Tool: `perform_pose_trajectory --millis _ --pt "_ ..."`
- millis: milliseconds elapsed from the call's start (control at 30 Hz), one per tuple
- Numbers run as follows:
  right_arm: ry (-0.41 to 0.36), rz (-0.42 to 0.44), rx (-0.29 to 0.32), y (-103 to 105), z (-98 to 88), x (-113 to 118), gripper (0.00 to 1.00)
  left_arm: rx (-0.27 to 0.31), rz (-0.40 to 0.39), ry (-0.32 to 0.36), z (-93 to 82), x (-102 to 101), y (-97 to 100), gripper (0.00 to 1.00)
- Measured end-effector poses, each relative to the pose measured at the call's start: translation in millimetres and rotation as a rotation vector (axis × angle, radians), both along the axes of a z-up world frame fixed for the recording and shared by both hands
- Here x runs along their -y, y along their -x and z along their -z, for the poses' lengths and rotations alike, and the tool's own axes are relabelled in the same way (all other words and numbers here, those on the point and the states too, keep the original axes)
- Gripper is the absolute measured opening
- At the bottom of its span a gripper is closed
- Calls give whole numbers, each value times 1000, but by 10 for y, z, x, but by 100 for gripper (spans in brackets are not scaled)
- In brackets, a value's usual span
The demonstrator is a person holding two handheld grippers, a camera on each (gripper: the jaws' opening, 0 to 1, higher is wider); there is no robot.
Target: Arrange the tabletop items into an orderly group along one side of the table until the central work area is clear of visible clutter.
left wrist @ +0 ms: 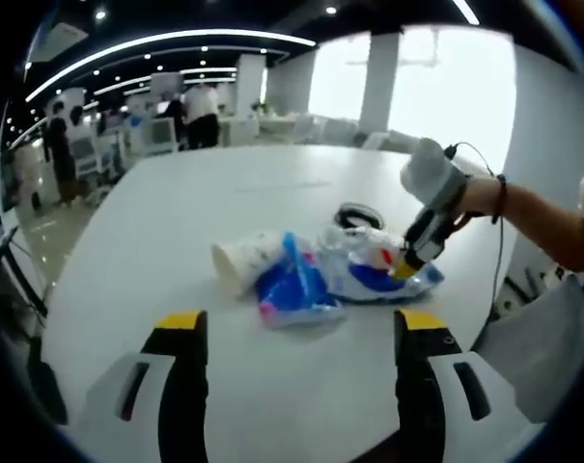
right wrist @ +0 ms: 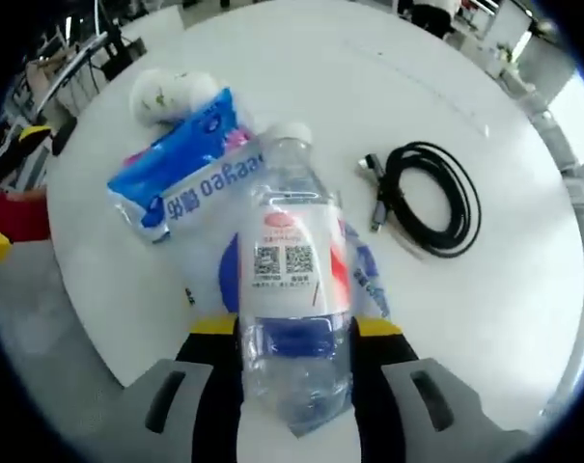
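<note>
1. White round table (right wrist: 523, 318), in an open office with ceiling lights and people standing far behind.
2. Blue packet (right wrist: 180, 174) beside the bottle's cap end, touching a tipped paper cup (right wrist: 166, 95).
3. Clear bottle (right wrist: 296, 289), white cap, red-and-white label with QR codes, clamped between the right gripper (right wrist: 296, 333) jaws.
4. Black coiled cable (right wrist: 427, 198) just beside the bottle.
5. Left gripper (left wrist: 296, 323) spread wide, holding nothing, short of the packet.

On the table (right wrist: 485, 318), the bottle (right wrist: 296, 289) lies between the tissue pack (right wrist: 180, 178) and the coiled cable (right wrist: 427, 198).
</note>
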State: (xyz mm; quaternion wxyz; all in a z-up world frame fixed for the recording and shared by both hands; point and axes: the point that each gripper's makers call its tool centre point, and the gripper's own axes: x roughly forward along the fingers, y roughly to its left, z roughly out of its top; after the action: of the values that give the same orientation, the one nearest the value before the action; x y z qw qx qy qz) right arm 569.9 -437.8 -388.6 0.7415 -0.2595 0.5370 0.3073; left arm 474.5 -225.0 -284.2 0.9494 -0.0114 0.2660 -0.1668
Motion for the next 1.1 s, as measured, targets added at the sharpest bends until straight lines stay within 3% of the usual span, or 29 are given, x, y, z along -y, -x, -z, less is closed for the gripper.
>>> perform_pose_trajectory --millis 200,267,367,400,500,667,800,867,1000,1100 --pt "-14 7 4 -7 -12 10 40 27 -14 28 -66 -4 -23 77" --pt "-61 21 39 -50 -35 -21 39 22 -16 27 -57 -10 -16 78" --pt "-128 48 44 -64 -60 -45 38 19 -15 28 -52 -9 -12 77" --pt "-188 65 62 -94 -102 -72 38 17 -13 28 -48 -5 -10 77" --pt "-265 72 86 -126 -163 -106 37 19 -13 25 -49 -8 -14 77" --pt "-395 140 97 -184 -288 -130 36 11 -8 33 -34 13 -10 77" --pt "-439 175 109 -227 -356 -122 36 -5 1 71 -22 61 -3 76" --pt "-460 174 141 -249 -416 -139 36 -3 2 74 -27 70 -4 75" --pt "-517 210 142 -270 -478 -146 35 -1 11 70 -30 104 1 75" --pt "-569 237 135 -255 -531 -166 27 -6 19 81 -29 134 13 75"
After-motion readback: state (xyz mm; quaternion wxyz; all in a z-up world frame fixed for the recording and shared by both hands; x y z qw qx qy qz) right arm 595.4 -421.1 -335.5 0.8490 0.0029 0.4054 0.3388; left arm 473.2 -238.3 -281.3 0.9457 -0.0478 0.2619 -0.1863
